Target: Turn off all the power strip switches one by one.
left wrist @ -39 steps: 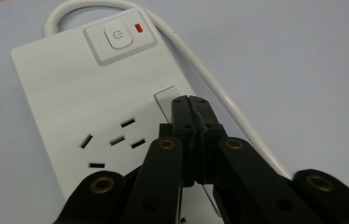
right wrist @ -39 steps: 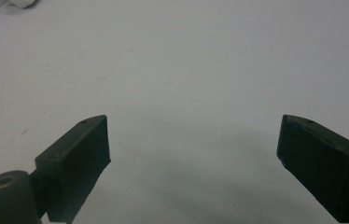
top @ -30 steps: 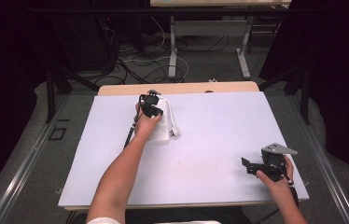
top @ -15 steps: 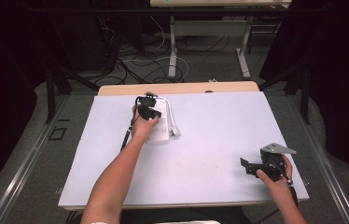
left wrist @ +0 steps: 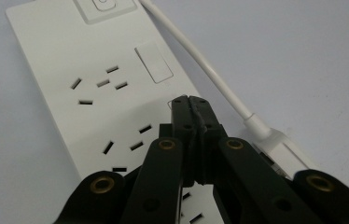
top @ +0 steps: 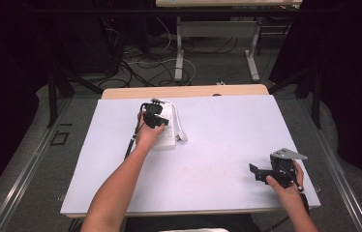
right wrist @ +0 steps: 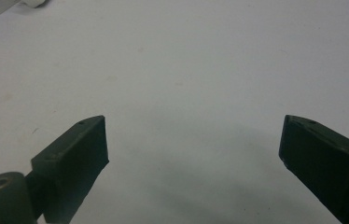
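On the table, toward its far-left corner, lies the white power strip, flat, sockets up, its white cord running along its right side. Nothing plugged into any visible socket. Left gripper sits over the strip; in the left gripper view its jaws are pressed together with nothing between them, tips on or just above the strip's face, close to the small rectangular button — contact can't be confirmed. Looks like a closed-tip press on the strip, maybe its switch at the far end; press not visibly done. Right gripper rests near the near-right corner, well apart from the strip, jaws wide apart over bare table, holding nothing. Judgement: early or mid task; approach done, actual press or any grasp left.
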### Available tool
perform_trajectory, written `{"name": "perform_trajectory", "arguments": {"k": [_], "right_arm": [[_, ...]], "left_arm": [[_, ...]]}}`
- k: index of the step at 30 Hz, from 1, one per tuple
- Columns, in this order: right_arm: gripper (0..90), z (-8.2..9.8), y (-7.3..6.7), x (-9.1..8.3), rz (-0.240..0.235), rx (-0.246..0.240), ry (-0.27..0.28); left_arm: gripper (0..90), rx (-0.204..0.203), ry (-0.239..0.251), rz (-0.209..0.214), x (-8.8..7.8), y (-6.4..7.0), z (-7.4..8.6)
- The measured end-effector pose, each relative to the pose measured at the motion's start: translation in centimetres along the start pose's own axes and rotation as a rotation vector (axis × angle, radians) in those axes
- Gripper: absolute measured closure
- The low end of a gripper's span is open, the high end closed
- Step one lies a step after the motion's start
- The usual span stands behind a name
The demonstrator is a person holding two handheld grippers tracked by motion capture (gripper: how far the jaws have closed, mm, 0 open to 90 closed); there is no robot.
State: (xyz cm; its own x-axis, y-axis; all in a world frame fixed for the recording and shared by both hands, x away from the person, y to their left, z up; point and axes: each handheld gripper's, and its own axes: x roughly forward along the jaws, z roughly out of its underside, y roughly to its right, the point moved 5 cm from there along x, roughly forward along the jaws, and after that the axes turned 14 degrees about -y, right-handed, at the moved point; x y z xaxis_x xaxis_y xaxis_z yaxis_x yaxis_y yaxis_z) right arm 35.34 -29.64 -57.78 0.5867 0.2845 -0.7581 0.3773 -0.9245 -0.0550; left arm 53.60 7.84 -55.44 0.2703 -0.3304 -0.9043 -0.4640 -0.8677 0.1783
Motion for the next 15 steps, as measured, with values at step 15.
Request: {"name": "perform_trajectory", "arguments": {"k": [15], "right_arm": [[7.4,0.13,0.11,-0.02,0.001,0.006,-0.005]], "left_arm": [[90.0,0.006,-0.012,-0.004,0.78,0.33,0.0]]}}
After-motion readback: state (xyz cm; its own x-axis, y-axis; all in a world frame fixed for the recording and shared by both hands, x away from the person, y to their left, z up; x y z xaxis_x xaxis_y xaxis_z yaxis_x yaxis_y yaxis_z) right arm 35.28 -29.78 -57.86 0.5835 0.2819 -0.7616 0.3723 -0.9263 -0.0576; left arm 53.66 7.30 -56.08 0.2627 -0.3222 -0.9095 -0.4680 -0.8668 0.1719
